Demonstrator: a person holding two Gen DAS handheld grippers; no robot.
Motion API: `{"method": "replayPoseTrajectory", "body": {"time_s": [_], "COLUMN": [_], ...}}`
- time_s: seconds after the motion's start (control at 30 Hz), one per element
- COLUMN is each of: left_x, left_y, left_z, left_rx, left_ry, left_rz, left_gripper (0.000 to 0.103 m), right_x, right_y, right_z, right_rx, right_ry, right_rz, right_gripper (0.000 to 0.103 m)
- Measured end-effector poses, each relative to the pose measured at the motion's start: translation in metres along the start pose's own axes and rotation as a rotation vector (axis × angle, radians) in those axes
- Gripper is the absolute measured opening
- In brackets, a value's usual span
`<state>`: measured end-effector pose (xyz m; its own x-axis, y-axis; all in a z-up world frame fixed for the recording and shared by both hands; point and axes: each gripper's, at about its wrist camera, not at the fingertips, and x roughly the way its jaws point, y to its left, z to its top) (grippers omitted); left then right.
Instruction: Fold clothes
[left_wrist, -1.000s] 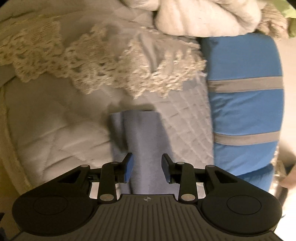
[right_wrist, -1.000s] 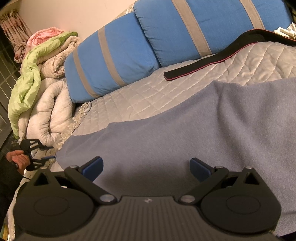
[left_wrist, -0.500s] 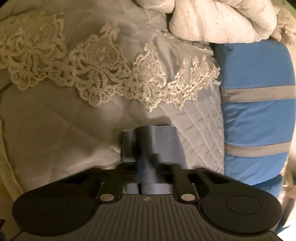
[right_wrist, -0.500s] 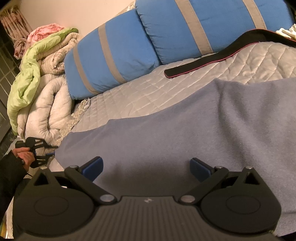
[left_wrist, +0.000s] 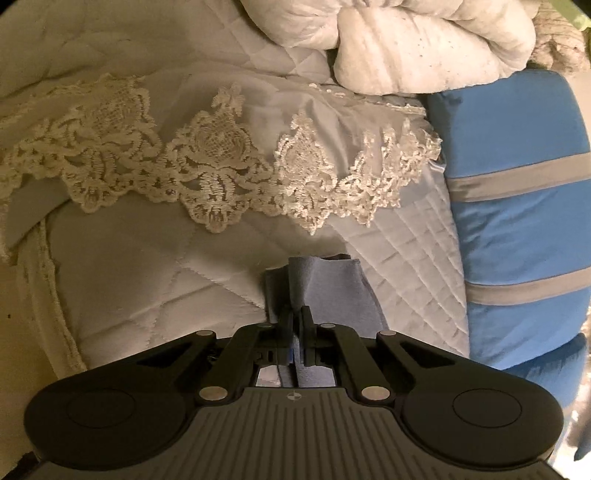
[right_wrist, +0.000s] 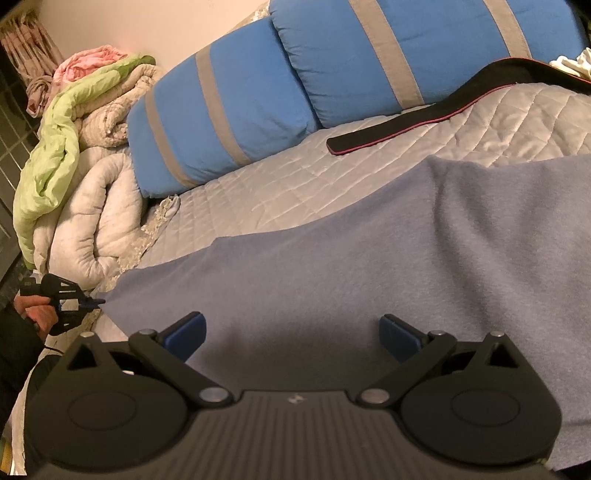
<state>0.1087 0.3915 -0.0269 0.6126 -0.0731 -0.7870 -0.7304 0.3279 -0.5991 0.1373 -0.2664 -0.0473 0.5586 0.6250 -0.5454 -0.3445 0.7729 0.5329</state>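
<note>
A grey-blue garment (right_wrist: 369, 266) lies spread flat on the quilted bedspread (right_wrist: 280, 188). My left gripper (left_wrist: 295, 314) is shut on the garment's corner (left_wrist: 321, 280), which bunches up between its fingers at the bed's edge. The left gripper also shows in the right wrist view (right_wrist: 88, 302) at the far left, at the garment's tip. My right gripper (right_wrist: 291, 332) is open wide and empty, just above the garment's near part.
Two blue pillows with grey stripes (right_wrist: 229, 107) lie along the far side of the bed. A black strap with a red edge (right_wrist: 424, 118) lies on the bedspread. Rolled white and green bedding (right_wrist: 74, 184) is piled at the left. Lace trim (left_wrist: 221, 173) hangs over the mattress.
My left gripper has closed on the garment's corner; a second ago it was open around it. It has also shifted along the bed's edge. The right gripper has stayed open and nearly still.
</note>
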Motion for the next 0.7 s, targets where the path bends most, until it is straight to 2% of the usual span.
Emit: {"method": "replayPoseTrajectory", "body": {"time_s": [0.07,0.13,0.23,0.37,0.5,0.6,0.7], "left_x": [-0.003,-0.003,0.0,0.008,0.017,0.026,0.014], "left_y": [0.002,0.007,0.014,0.021,0.024,0.02,0.0], "left_z": [0.001,0.003,0.006,0.011,0.013,0.012,0.004], "left_rx": [-0.021,-0.04,-0.067,-0.109,-0.129,-0.102,0.035], "left_ry": [-0.008,-0.008,-0.008,-0.019,-0.015,0.026,-0.016], "left_rz": [0.015,0.026,0.006,-0.066,-0.127,-0.134,-0.113], "left_gripper": [0.013,0.043,0.046,0.046,0.044,0.005,0.004], "right_x": [0.0,0.001,0.001,0.001,0.001,0.001,0.0], "right_y": [0.0,0.001,0.001,0.001,0.001,0.002,0.002], "right_z": [0.0,0.0,0.0,-0.001,-0.001,-0.001,-0.001], "right_rx": [0.0,-0.004,-0.011,-0.011,-0.011,-0.011,-0.008], "right_ry": [-0.001,0.002,0.003,0.004,0.004,0.005,0.001], "right_rz": [0.001,0.002,0.002,0.001,-0.001,-0.003,-0.004], "right_gripper": [0.103,0.103,0.103,0.103,0.103,0.103,0.103]}}
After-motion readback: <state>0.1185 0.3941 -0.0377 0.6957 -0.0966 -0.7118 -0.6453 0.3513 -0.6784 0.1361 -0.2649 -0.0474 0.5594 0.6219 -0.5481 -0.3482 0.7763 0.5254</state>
